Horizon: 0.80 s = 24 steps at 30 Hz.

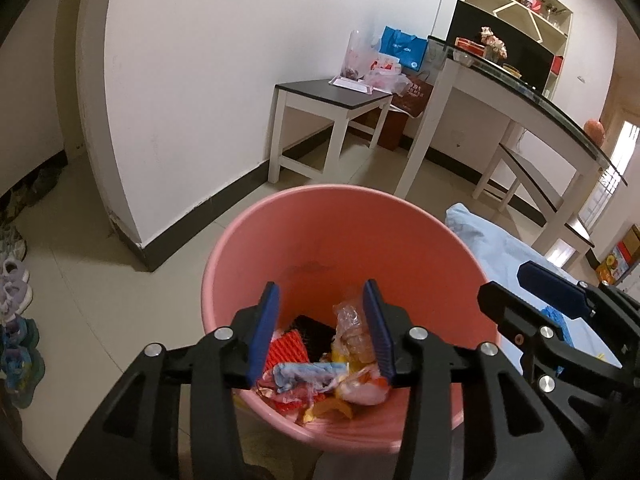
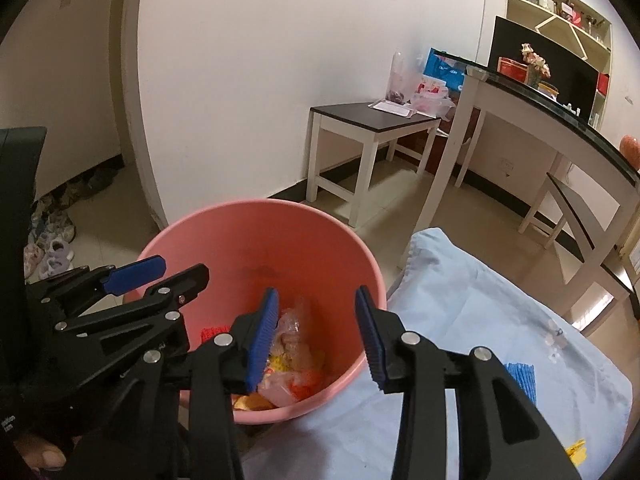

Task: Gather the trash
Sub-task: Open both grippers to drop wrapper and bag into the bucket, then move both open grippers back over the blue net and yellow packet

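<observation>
Both our grippers — left gripper (image 1: 322,328) and right gripper (image 2: 316,334) — hang wide open and empty over the pink bin (image 1: 400,216), wrappers (image 1: 320,372) piled below the jaws. Next we should swing right — blue scrap (image 2: 520,380) on the sheet (image 2: 460,292) beside the right jaws.

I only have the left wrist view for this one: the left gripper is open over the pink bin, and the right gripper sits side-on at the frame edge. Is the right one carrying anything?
Observer: No. The right gripper is open with nothing between its pads, above the right side of the pink bin.
Operator: Is there trash left on the sheet beside the bin?
Observer: Yes, a blue foam net lies on the light blue sheet, right of that gripper.
Operator: Anything besides that?
Observer: A crumpled clear wrapper lies farther back on the sheet.
</observation>
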Available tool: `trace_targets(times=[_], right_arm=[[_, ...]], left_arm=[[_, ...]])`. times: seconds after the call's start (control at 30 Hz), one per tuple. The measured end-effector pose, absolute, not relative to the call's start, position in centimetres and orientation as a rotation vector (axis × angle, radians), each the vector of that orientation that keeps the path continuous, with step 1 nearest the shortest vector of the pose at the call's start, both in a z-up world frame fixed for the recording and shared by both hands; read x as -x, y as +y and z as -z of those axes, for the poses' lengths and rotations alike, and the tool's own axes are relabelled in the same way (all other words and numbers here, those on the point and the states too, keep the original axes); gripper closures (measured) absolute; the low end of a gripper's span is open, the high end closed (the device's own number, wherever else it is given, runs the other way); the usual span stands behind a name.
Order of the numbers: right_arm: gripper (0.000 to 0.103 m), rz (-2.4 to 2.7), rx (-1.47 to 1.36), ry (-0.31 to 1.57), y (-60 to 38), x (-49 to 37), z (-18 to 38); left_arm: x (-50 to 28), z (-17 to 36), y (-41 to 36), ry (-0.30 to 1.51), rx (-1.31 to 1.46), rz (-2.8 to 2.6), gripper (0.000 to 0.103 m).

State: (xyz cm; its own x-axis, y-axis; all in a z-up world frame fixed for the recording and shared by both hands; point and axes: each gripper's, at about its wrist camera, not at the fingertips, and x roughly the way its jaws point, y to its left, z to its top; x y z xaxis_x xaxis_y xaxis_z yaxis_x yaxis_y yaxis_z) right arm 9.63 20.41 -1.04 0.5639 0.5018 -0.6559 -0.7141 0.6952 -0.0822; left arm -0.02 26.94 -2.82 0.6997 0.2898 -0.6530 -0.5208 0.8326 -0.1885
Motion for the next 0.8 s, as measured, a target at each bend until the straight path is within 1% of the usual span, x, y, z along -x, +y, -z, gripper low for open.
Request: trace_targets(times=[0.1,0.43,0.57,0.8], right_arm=[[0.061,-0.736,0.348,0.632,19.8,-9.6,0.4],[0.059,-0.71,0.279,0.619,16.1,-9.1,-1.7],[0.057,-0.68,0.264,0.625,14.0,-8.5,-1.8],[0.056,-0.602,0.236,0.661,8.7,-7.6,-1.4]], left_arm=[[0.4,2.3,26.9,0.645,0.383,-0.465,0.059],[1.7,0.3,25.0,0.607,0.373,-0.44,0.059],[2.2,-0.6,23.7,0.59,0.376,-0.41,0.059],[2.3,-1.8,20.5,0.592,0.36,-0.337,0.059]])
